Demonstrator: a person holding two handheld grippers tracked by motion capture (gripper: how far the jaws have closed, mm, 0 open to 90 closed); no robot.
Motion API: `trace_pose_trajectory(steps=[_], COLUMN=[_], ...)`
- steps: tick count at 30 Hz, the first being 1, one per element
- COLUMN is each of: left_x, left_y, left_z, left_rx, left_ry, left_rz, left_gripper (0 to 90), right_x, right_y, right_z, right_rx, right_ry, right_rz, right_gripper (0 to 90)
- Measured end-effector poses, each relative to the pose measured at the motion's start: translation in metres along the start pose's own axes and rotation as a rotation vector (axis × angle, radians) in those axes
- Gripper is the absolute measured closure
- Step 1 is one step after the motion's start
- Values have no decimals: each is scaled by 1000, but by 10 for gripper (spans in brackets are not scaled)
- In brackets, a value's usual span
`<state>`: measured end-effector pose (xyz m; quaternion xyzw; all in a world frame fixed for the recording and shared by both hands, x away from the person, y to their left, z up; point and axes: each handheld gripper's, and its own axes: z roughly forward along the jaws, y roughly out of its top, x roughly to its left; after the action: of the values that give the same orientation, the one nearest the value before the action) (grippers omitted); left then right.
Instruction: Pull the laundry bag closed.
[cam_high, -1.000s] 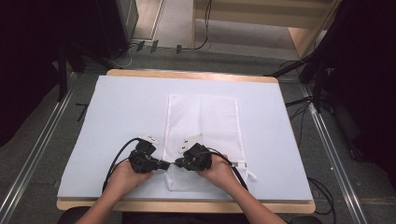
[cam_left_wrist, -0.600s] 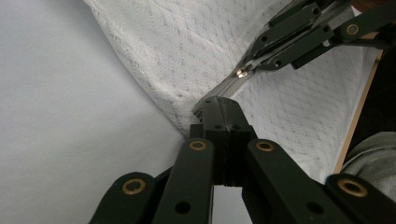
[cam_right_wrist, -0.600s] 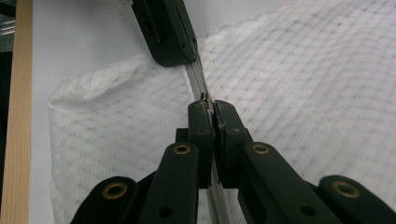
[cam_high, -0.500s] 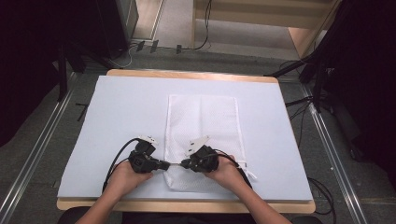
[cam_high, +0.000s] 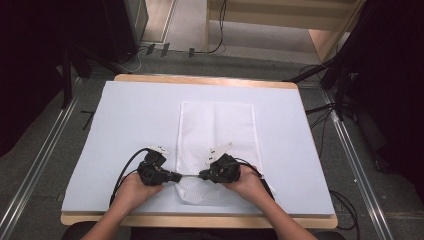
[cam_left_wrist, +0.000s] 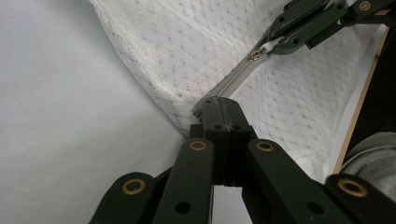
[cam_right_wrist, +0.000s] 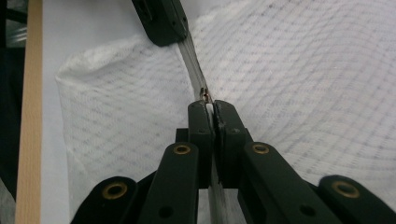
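A white mesh bag lies flat on the pale sheet covering the table, its near end at about 6 o'clock, just before the person's hands. A grey zipper runs across that near end. The left gripper is clenched on the zipper's end at the bag's corner, at about 9 o'clock of the right one. The right gripper is clamped on the small white pull tab by the metal slider.

The bag looks very light, thin and limp; it would likely bunch and slide over the smooth sheet if only one end were pulled. The mesh itself offers a poor hold, since it stretches and wrinkles. The firmer places are the zipper tape and the tab, which are exactly where the tongs sit. Holding the corner taut while drawing the tab along the teeth seems the sound way, with gentle force, as the tab is tiny and could slip out.
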<state>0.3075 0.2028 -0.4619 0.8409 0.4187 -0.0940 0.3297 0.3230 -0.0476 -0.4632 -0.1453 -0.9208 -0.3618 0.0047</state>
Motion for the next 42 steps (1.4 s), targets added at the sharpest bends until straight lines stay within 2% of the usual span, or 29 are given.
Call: trace_pose_trajectory(steps=[9,30,35,41,42], left_x=[0,1,2,1,1], left_y=[0,0,0,0,0], left_z=[0,0,0,0,0], left_rx=[0,-1,0,0,1], left_ry=[2,-4,-9,-5,-8], left_rz=[0,-4,-4,-4,-3], left_gripper=[900,900,900,900,900], right_x=[-2,-13,-15,-19,-21], right_y=[-3,-21,-24,-31,-36], right_z=[-3,-28,-32,-42,-47], right_rx=[1,-3,1,-1,-3], right_ry=[11,27,22,15,12], right_rz=[13,70,69,83,99], right_gripper=[893,892,892,892,892])
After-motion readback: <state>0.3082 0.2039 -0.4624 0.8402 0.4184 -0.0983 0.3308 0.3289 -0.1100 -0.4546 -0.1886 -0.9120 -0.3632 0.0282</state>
